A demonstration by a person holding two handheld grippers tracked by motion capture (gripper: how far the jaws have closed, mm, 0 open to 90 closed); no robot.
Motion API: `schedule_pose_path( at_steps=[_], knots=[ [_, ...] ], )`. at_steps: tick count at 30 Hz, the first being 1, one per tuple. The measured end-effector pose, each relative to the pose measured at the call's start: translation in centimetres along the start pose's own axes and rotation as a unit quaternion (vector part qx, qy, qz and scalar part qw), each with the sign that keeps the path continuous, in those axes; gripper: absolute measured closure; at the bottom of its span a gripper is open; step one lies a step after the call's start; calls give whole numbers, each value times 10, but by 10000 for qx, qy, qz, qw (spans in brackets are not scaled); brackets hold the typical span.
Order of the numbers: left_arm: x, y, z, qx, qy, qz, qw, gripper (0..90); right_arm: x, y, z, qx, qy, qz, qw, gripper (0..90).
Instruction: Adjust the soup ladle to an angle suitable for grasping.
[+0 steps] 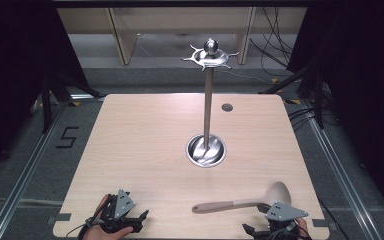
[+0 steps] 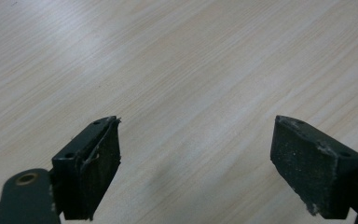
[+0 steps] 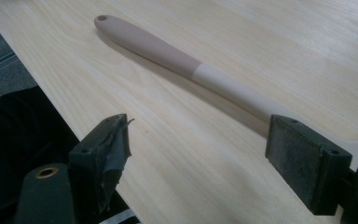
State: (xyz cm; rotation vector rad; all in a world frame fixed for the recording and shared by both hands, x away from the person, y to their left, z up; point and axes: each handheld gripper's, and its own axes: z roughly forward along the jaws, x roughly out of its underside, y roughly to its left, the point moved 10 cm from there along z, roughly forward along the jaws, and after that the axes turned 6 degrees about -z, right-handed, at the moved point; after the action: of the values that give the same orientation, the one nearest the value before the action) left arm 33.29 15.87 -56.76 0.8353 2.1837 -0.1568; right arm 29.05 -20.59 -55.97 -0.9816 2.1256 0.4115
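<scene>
A beige ladle lies flat near the table's front right, its bowl to the right and its darker handle end to the left. My right gripper sits just in front of it, open. In the right gripper view the ladle handle runs slantwise beyond the open right gripper, passing behind the right-hand jaw, with nothing between the jaws. My left gripper rests at the front left, held by a hand, and stands open over bare wood. A tall metal utensil stand rises from its round base.
The stand's hooked crown is at the top of the pole, with nothing hanging from it. A small round grommet sits in the wooden table behind the stand. The table's front edge runs close beside the right gripper.
</scene>
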Motion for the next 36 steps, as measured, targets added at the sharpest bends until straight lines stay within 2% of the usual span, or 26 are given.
schedule_pose_path(
  at_steps=[4, 6, 11, 17, 19, 21, 23, 24, 25, 30, 31, 36],
  knots=[
    [0, 0, 0, 4, 1, 0, 10000, 156, -1, 0, 0, -12, -15, -69, 10000, 225],
    [0, 0, 0, 2, -4, -7, 10000, 155, 0, 2, 1, -108, -4, -28, 9999, 225],
    [0, 0, 0, 4, -2, -21, 10000, 155, -1, 0, 1, 3, -20, -63, 10000, 225],
    [0, -1, 0, -8, -30, -47, 10000, 155, -1, 2, 2, -138, -21, -31, 9999, 224],
    [0, -1, 1, -3, -30, -39, 10000, 155, -2, -1, 1, 12, -57, -80, 10000, 219],
    [0, -1, 1, -12, -32, -47, 10000, 155, -3, 2, 2, -161, -60, -52, 9998, 213],
    [0, -1, 1, -12, -31, -55, 10000, 155, -3, 3, 1, -194, -42, -57, 9998, 211],
    [1, -2, 1, 4, -27, -145, 9999, 156, -3, 3, 1, -180, -48, -50, 9998, 206],
    [1, -2, 1, 14, -30, -136, 9999, 156, -5, 1, 0, -68, -101, -94, 9999, 194],
    [1, -2, 2, 18, -36, -118, 9999, 155, -6, 3, 0, -149, -85, -107, 9998, 185],
    [1, -2, 2, 19, -28, -99, 9999, 155, -7, 0, 1, -63, -132, -182, 9997, 185],
    [1, -1, 2, -18, -18, -96, 10000, 156, -12, -3, 0, -37, -49, -371, 9993, 196]
  ],
)
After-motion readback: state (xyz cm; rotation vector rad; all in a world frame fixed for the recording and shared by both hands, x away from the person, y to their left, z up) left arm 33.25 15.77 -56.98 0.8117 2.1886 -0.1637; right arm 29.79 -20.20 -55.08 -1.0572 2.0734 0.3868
